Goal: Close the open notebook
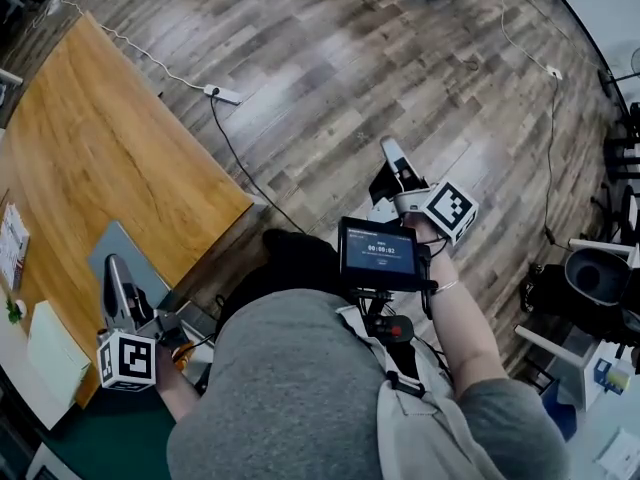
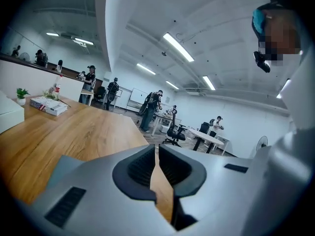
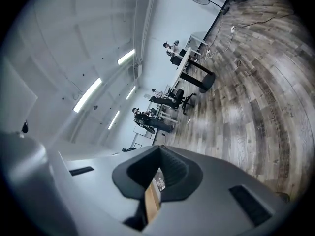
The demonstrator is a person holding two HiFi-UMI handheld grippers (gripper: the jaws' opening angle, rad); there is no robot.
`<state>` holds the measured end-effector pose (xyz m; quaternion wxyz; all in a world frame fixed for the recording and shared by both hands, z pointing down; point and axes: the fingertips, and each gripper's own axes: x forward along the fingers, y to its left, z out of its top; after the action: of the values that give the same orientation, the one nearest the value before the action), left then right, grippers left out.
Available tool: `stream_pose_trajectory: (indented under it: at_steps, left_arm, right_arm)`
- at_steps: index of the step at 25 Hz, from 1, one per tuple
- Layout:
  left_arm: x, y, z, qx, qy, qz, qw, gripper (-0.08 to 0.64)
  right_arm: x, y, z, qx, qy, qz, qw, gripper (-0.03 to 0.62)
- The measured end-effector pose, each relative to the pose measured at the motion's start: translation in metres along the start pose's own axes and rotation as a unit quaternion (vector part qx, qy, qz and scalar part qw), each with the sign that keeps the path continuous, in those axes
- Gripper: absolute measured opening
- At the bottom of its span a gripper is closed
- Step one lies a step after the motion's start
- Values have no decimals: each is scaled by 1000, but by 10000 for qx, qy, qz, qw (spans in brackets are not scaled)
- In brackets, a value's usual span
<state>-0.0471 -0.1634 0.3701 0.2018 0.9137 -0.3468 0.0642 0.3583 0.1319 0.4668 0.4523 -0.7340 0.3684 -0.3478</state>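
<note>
A flat grey notebook [image 1: 140, 256] lies on the wooden table [image 1: 100, 148] near its front corner, and its cover looks closed. A corner of the notebook [image 2: 63, 165] shows at the lower left of the left gripper view. My left gripper [image 1: 112, 264] hovers over it, pointing out across the table, with its jaws [image 2: 156, 149] shut and empty. My right gripper [image 1: 388, 148] is raised over the plank floor to the right of the table, away from the notebook. It points roughly level and its jaws [image 3: 159, 150] are closed together with nothing in them.
On the table's left side are a white box [image 1: 55, 353], a printed packet [image 1: 12, 243] and a small plant [image 1: 12, 310]. A power strip with its cable [image 1: 225, 95] lies on the floor. Office chairs [image 1: 600, 273] stand at the right. People [image 2: 150, 107] stand far off.
</note>
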Motion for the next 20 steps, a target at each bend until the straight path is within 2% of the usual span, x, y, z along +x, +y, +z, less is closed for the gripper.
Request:
stream_pose_trajectory:
  at_steps: [6,10,12,13,14,16,17,18,20]
  left_arm:
    - [-12,6,-1,-200,-108,165,9996,29]
    - [-26,18,1,-183,-263,388,9987,29]
    - [-24,29,-5,-153,-226,561,9981,29]
    - [-24,36,-8,-141,-175,764,9968,29]
    - [-28,44,-13,-104,-104,1089,9939,29]
    - [-42,64,-28,221,265,1830,9825,44]
    - [-44,71,-41,560,642,2046,9751,131]
    - [-42,74,-59,970,1108,2106,9664,199]
    - [-34,69,-101,1741,1994,1883,9458,253]
  right_arm:
    - [7,9,-4,-167,210,91,9996,6]
    - [18,17,-20,-115,479,341,9982,6]
    - [12,4,-27,-337,647,389,9966,6]
    - [8,-11,-28,-641,808,260,9943,6]
    - [7,-33,-28,-1059,1052,-10,9888,6]
    - [7,-83,-30,-1822,1577,-772,9675,6]
    - [4,-103,-33,-1991,1751,-1117,9577,6]
    - [-1,-116,-35,-2085,1866,-1385,9500,6]
    - [-7,-125,-32,-2323,1940,-1663,9385,6]
